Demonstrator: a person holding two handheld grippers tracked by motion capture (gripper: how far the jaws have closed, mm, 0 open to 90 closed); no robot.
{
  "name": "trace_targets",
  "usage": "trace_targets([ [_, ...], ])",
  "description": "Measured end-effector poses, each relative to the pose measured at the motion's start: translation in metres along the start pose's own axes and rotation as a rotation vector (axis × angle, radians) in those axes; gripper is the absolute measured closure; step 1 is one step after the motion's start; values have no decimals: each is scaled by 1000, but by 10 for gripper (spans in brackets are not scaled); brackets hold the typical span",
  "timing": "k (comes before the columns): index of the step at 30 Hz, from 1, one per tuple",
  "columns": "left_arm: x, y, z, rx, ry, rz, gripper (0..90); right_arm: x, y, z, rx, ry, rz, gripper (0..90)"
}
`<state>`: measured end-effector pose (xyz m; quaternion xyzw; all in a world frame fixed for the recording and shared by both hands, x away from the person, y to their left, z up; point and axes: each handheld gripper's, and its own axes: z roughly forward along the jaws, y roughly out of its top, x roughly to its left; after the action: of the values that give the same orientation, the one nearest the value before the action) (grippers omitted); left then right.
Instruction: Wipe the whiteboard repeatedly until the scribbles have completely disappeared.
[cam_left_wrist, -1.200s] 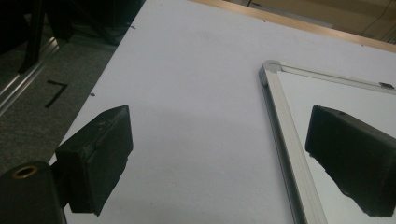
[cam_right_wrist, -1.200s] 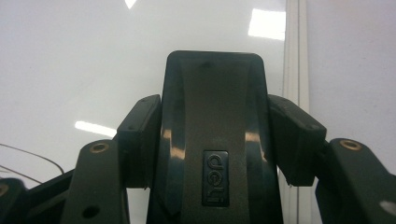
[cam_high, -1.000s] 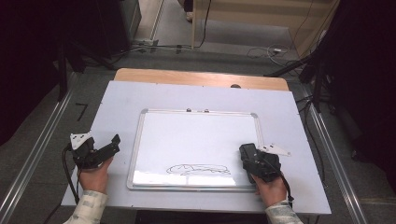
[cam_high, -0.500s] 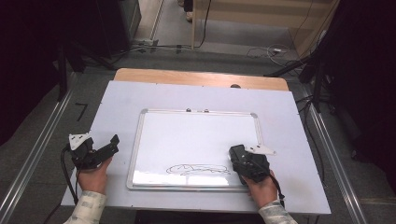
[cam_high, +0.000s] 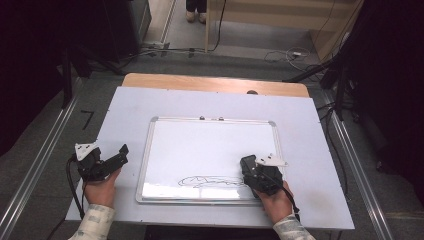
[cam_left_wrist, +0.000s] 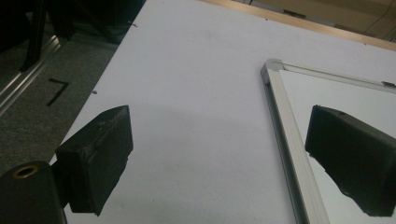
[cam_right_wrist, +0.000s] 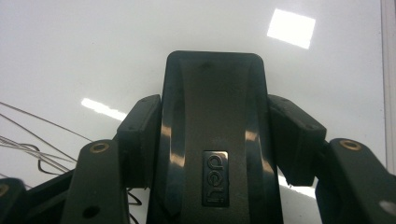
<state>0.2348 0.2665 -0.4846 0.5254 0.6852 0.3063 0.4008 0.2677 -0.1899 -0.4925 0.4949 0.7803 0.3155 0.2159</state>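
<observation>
Right gripper (cam_high: 248, 167) has its jaws clamped on a black eraser (cam_right_wrist: 214, 135), one pad on each side, "deli" badge facing the camera. The eraser sits on the whiteboard (cam_high: 210, 145) near its lower right corner, right at the end of the scribble (cam_high: 210, 181) along the bottom edge. Left gripper (cam_high: 119, 155) rests on the table (cam_high: 190, 102) just left of the board frame, jaws wide apart, nothing in them.
</observation>
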Motion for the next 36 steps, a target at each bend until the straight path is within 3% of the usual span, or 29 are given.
trace_targets([
  [36,-2,0,2,7,-6,-2,82,22,8,9,-7,44,-35,385],
])
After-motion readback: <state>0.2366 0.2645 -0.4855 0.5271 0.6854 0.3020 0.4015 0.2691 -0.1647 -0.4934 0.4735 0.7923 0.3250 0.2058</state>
